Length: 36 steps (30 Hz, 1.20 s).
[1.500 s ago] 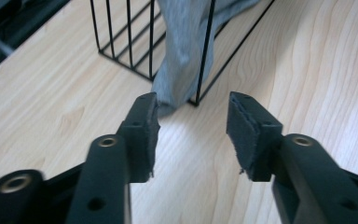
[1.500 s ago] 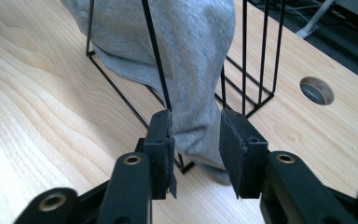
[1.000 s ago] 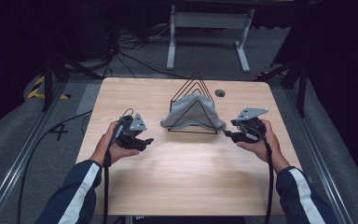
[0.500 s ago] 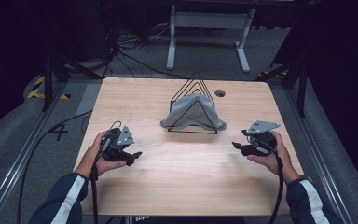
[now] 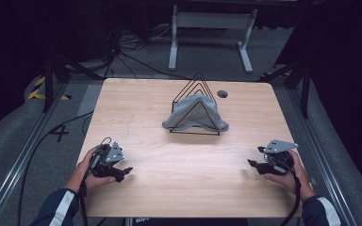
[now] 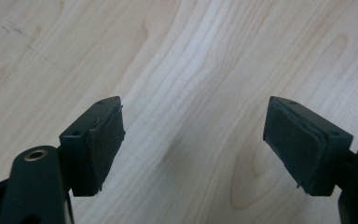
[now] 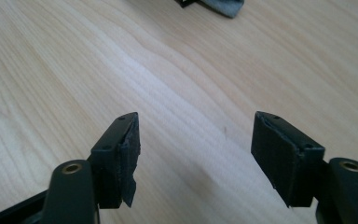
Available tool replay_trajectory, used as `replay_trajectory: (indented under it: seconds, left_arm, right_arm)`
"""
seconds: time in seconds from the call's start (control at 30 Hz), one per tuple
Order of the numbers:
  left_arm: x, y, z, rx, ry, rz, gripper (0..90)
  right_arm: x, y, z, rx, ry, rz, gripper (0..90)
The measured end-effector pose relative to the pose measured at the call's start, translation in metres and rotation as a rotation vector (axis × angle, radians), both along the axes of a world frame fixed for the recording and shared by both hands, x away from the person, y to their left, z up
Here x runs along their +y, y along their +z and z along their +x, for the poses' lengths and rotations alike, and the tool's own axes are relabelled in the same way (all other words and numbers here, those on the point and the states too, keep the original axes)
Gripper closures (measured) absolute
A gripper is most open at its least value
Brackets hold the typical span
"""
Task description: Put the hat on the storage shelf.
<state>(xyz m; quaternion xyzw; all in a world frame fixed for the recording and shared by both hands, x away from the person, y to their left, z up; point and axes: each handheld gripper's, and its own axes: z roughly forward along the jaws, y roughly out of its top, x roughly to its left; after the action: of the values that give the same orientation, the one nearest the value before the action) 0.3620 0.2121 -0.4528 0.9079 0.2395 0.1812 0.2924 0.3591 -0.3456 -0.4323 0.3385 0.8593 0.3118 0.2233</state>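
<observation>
Left gripper [image 5: 122,172] and right gripper [image 5: 254,164] sit low near the table's [image 5: 136,103] front edge, jaws spread, empty, seemingly parked. Farther back, grey cloth [image 5: 195,115] drapes over wire rack [image 5: 196,82], likely to hang.

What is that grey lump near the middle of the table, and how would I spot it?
Start at the wooden table and look just beyond its middle, where a black wire rack of nested triangles stands. The grey cloth is draped inside it, spilling out at the base. It is the table's one soft, crumpled thing.
</observation>
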Motion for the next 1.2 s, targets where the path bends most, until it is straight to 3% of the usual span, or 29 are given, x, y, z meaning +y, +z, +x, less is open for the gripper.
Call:
replay_trajectory:
  seconds: [0.17,0.33,0.47,0.53,0.63,1.2]
  left_arm:
    - [0.009,-0.011,-0.008,0.019,0.005,-0.035,20.2]
    - [0.021,-0.021,-0.011,0.080,0.029,-0.132,18.7]
    - [0.028,-0.028,-0.011,0.099,0.072,-0.202,14.1]
    - [0.029,-0.029,-0.012,0.099,0.098,-0.204,12.9]
    - [0.028,-0.029,-0.014,0.098,0.112,-0.208,13.1]
    - [0.028,-0.029,-0.013,0.094,0.108,-0.204,12.7]
  right_arm:
    - [-0.015,-0.016,-0.011,0.041,-0.027,0.054,30.2]
    - [-0.020,-0.026,-0.021,0.045,-0.056,0.102,26.7]
    - [-0.023,-0.033,-0.025,0.044,-0.080,0.131,23.3]
    - [-0.026,-0.035,-0.026,0.039,-0.100,0.156,22.9]
    - [-0.027,-0.035,-0.026,0.042,-0.118,0.149,20.5]
    - [-0.028,-0.036,-0.026,0.042,-0.140,0.160,20.9]
